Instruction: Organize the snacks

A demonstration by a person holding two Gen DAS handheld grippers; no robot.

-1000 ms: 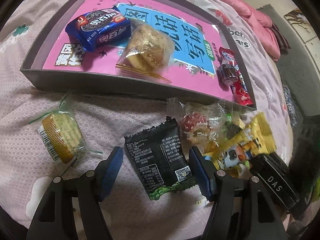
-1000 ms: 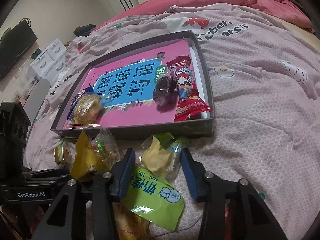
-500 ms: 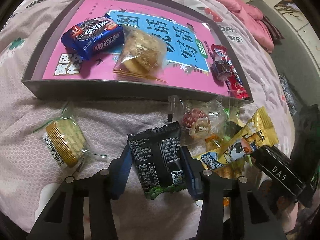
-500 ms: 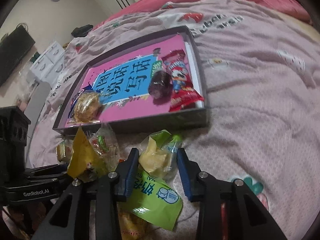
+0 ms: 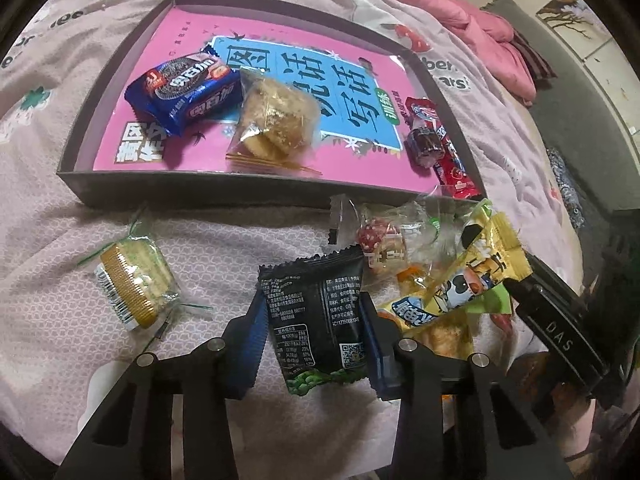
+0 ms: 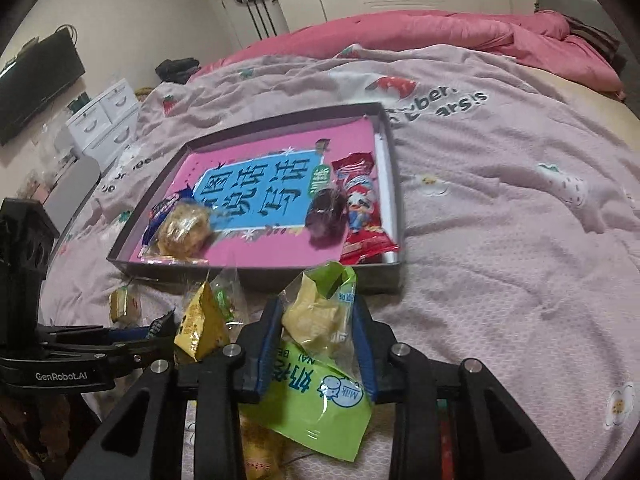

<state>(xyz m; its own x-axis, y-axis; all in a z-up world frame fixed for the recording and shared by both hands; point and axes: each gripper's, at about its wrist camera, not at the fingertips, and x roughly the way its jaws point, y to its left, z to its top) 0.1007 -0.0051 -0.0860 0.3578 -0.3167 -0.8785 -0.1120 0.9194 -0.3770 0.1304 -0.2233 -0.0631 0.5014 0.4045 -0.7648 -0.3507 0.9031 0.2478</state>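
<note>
both jaws have closed onto black packet (image 5: 318, 322), green packet (image 6: 320, 354).

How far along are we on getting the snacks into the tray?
Four snacks lie in the tray, among them the blue cookie pack. In hand: the left gripper is shut on the black packet, the right gripper on the green milk snack. Left on the bed: the wafer pack and the pile around the yellow packet.

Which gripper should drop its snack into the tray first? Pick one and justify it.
Right, marginally. The right gripper is shut on the green milk snack, directly before the tray's near wall. The left gripper is shut on the black packet, but sits farther back from the tray.
</note>
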